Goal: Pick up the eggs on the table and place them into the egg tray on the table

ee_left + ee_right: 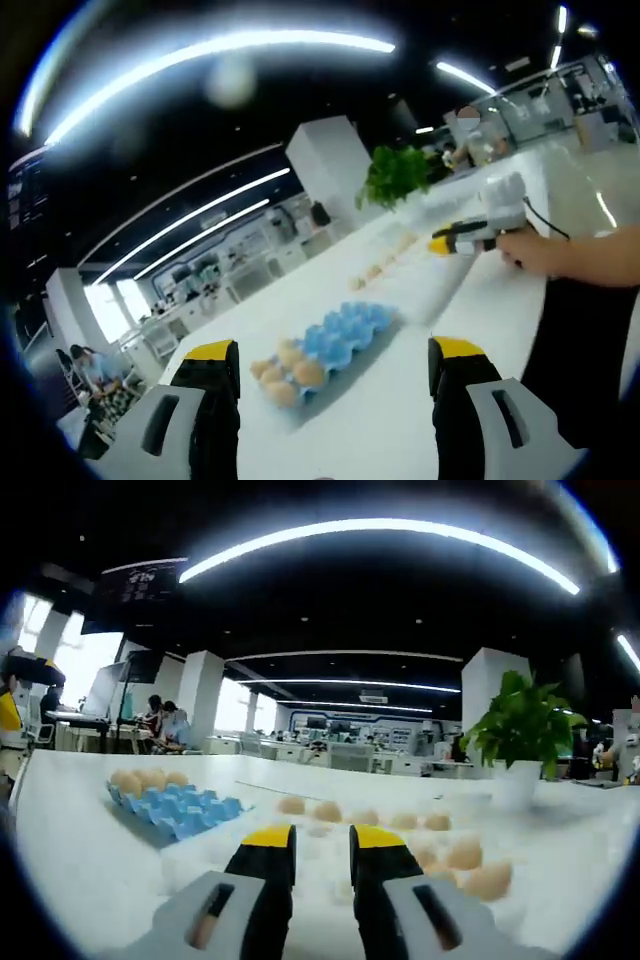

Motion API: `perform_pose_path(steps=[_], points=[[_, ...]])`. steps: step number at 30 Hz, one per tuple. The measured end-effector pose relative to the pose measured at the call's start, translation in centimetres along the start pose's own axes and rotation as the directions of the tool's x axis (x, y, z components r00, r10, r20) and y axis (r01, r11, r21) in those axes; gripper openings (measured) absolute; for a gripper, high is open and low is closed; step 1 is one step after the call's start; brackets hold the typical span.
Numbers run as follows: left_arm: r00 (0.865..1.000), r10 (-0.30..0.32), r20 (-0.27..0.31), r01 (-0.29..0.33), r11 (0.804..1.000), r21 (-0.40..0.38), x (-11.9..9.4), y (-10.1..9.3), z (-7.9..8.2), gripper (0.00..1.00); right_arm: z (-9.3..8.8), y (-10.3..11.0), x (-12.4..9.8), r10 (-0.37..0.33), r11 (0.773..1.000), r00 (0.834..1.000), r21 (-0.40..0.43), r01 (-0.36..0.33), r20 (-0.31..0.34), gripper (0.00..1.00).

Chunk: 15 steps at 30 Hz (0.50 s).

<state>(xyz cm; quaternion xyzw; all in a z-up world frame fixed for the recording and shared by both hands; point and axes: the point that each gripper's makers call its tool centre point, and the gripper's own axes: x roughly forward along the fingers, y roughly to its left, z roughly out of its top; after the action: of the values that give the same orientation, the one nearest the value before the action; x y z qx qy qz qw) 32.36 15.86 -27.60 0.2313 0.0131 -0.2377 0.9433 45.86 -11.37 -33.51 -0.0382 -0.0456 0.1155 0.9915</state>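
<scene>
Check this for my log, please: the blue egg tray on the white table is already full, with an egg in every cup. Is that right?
Not quite. The blue egg tray does sit on the white table, but it is only partly filled: in the left gripper view a few eggs sit at one end and the other cups are empty. The right gripper view shows loose eggs on the table.

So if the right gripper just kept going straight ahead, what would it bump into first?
Probably the loose eggs lying on the white table just beyond its nearly closed fingers; depth is hard to judge. The blue egg tray sits off to the side.
</scene>
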Motion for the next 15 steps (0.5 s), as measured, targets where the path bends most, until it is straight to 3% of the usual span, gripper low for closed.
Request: perform_pose_path(steps=[4, 6, 9, 13, 15], points=[[0.999, -0.048, 0.023, 0.048, 0.999, 0.005, 1.9, -0.8, 0.6, 0.78, -0.9, -4.3, -1.1, -0.121, 0.992, 0.992, 0.031, 0.122, -0.032, 0.27], [0.997, -0.073, 0.036, 0.073, 0.997, 0.008, 2.8, -1.2, 1.0, 0.78, -1.4, -5.2, -1.3, -0.138, 0.99, 0.989, 0.033, 0.14, -0.057, 0.28], [0.993, -0.104, 0.053, 0.104, 0.995, 0.013, 3.7, -1.9, 1.5, 0.78, -2.1, -5.3, -1.1, -0.133, 0.989, 0.987, 0.06, 0.138, -0.087, 0.28], [0.988, -0.134, 0.075, 0.133, 0.991, 0.019, 4.4, -2.5, 2.2, 0.78, -2.8, -3.9, -0.2, -0.088, 0.996, 0.988, 0.012, 0.09, -0.124, 0.28], [0.987, -0.139, 0.082, 0.138, 0.99, 0.018, 4.5, -2.6, 2.4, 0.78, -3.9, -3.9, -0.1, -0.089, 0.996, 0.98, -0.003, 0.09, -0.175, 0.29]])
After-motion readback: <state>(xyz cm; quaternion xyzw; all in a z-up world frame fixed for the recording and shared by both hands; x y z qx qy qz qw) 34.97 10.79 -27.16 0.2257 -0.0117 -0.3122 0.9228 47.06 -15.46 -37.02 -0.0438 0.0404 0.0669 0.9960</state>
